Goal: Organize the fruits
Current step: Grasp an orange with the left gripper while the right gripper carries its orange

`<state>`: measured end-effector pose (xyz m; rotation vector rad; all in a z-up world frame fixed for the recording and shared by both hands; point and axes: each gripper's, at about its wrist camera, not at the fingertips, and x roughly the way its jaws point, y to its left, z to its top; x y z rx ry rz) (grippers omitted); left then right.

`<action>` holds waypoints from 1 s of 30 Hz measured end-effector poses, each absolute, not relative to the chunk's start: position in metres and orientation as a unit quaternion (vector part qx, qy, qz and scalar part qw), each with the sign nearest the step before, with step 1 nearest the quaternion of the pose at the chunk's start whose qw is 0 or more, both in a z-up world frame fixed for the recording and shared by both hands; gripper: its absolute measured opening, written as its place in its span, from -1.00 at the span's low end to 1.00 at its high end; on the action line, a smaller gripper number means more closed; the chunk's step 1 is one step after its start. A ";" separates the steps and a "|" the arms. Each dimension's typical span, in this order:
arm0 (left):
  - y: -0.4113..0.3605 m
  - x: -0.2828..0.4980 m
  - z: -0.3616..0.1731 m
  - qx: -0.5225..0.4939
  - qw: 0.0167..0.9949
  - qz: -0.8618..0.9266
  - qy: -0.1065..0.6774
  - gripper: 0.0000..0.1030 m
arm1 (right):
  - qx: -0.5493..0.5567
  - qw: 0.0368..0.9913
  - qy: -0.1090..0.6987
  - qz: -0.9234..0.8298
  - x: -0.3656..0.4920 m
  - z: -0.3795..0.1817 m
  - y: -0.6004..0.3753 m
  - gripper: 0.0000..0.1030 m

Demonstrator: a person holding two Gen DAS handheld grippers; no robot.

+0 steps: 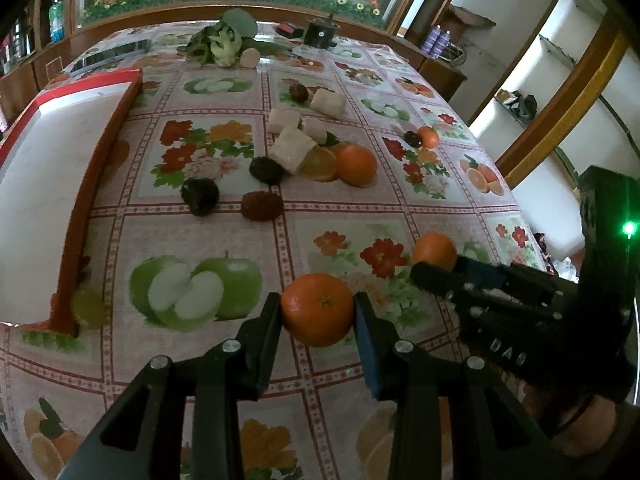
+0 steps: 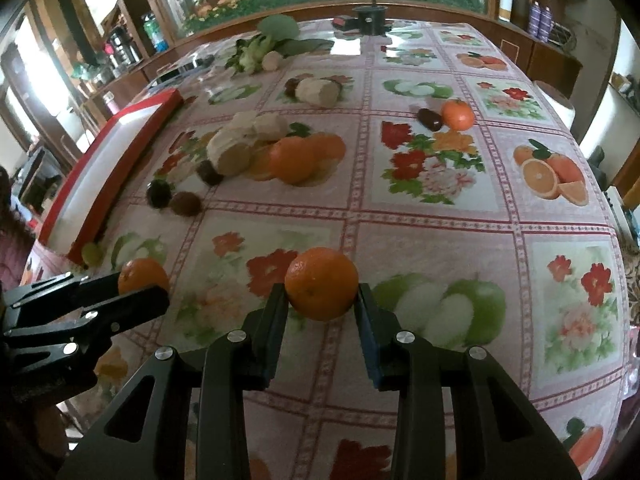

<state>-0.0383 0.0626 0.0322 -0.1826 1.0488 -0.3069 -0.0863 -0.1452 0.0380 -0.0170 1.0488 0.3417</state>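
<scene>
Oranges clamped: left gripper (image 1: 316,312) jaws on one, right gripper (image 2: 322,294) jaws on another; no legible writing.

Through the right wrist camera I saw my right gripper (image 2: 321,300) with its jaws pressed on either side of an orange (image 2: 322,283), holding it above the flowered cloth on the surface (image 2: 440,248). Off to the left of the jaws, the left gripper (image 2: 138,286) was clamped on a second orange (image 2: 140,274). Beyond the jaws and a little left lay a heap of pale cut chunks (image 2: 244,142) touching a third orange (image 2: 294,159), with three dark fruits (image 2: 176,196) just left of that heap. Farther ahead to the right, a small orange (image 2: 458,114) sat beside a dark date-like fruit (image 2: 430,119). A red-rimmed tray (image 2: 132,148) ran along the far left, with a green grape (image 2: 91,253) at its near corner.
</scene>
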 end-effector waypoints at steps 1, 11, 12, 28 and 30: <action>0.064 -0.039 0.034 -0.087 0.852 -0.146 0.495 -0.26 | -0.012 0.851 0.498 0.163 -0.087 0.038 -0.141 -0.36; 0.099 -0.052 0.049 -0.091 0.870 -0.130 0.467 -0.26 | -0.048 0.847 0.492 0.194 -0.096 0.046 -0.089 -0.36; 0.104 -0.053 0.051 -0.094 0.871 -0.127 0.465 -0.26 | -0.050 0.847 0.491 0.199 -0.096 0.048 -0.084 -0.36; 0.255 -0.052 0.059 -0.148 0.888 0.020 0.435 -0.25 | -0.101 0.818 0.470 0.314 -0.080 0.075 0.066 -0.36; 0.275 -0.050 0.058 -0.158 0.887 0.040 0.432 -0.25 | -0.108 0.813 0.468 0.329 -0.078 0.077 0.089 -0.36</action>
